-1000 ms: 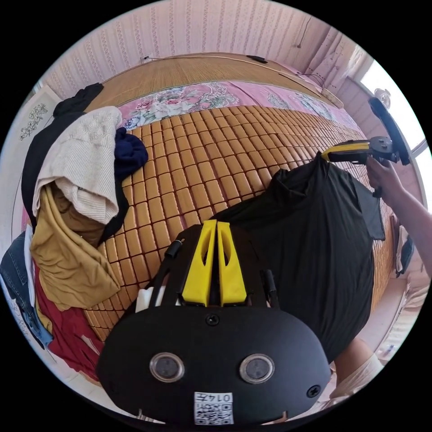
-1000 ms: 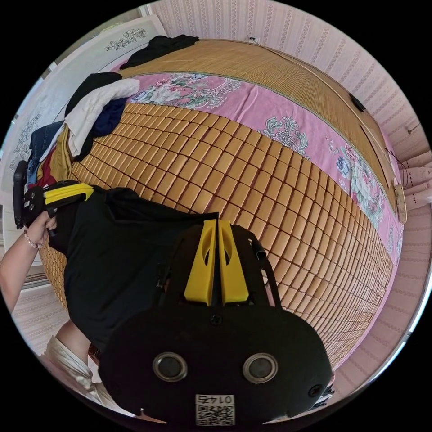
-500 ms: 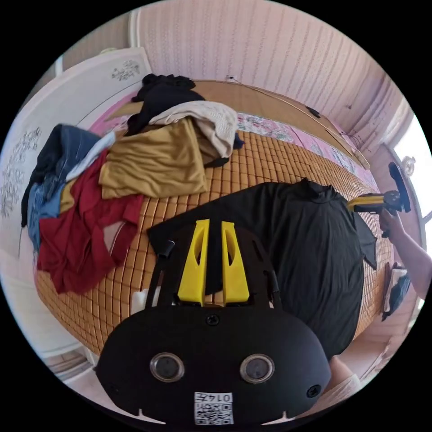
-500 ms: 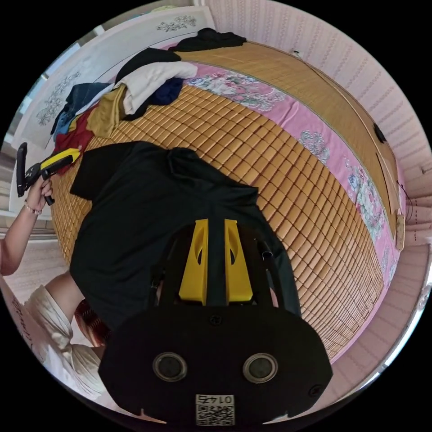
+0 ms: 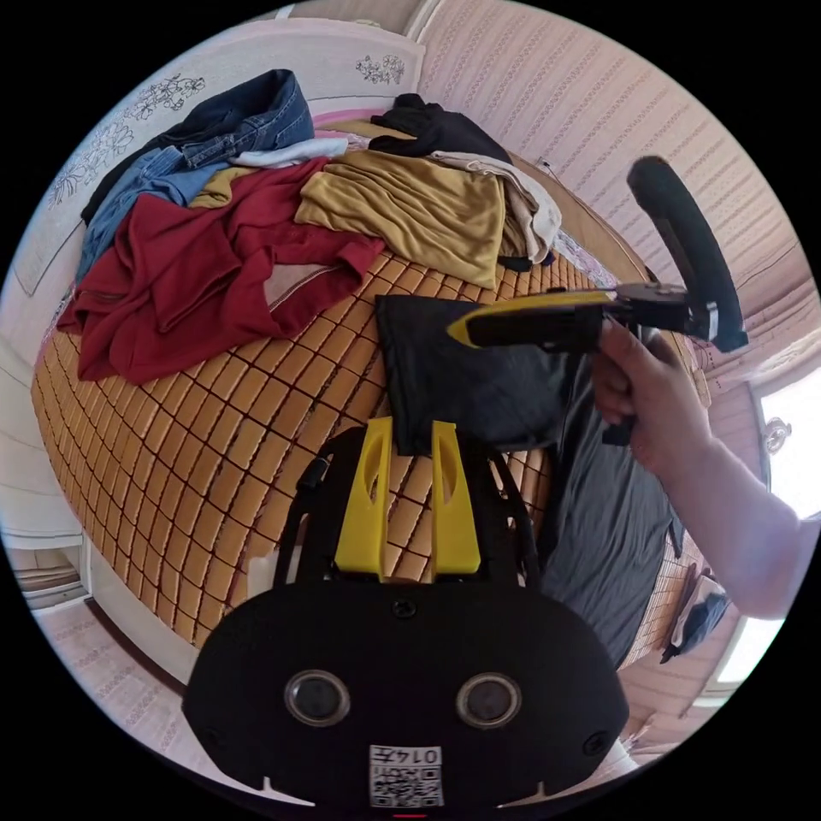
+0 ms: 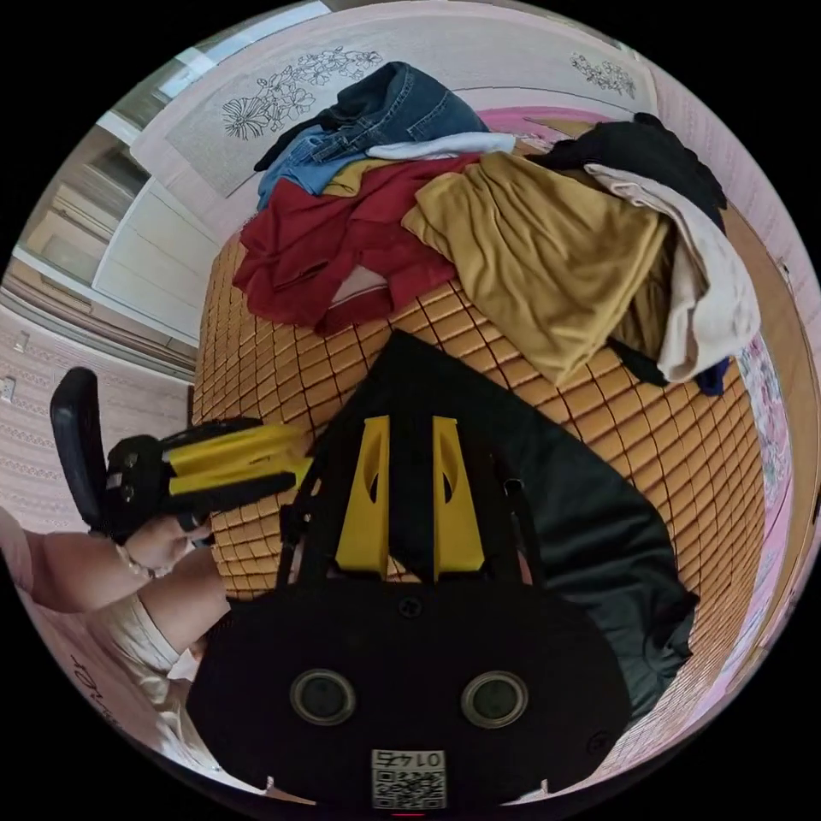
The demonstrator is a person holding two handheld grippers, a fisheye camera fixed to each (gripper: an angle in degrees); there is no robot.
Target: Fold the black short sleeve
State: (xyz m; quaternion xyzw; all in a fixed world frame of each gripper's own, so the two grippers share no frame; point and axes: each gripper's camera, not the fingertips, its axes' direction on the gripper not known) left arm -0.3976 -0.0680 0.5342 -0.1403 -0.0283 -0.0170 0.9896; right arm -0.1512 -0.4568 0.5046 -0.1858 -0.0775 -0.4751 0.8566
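hidden: black short sleeve (image 6: 590, 547) lower part behind right gripper (image 6: 409, 445) body | pile: navy garment (image 6: 711, 376) mostly buried

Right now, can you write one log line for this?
left gripper: open, over sleeve edge | right gripper: open | black short-sleeve shirt: flat on woven bamboo mat | phase: folding

In the left gripper view our left gripper (image 5: 409, 432) sits at lower centre, jaws parted. Our right gripper (image 5: 479, 327) reaches in from the right edge, held by our right hand (image 5: 643, 398). In the right gripper view our right gripper (image 6: 409, 432) has jaws apart, and our left gripper (image 6: 286, 462) is at left.
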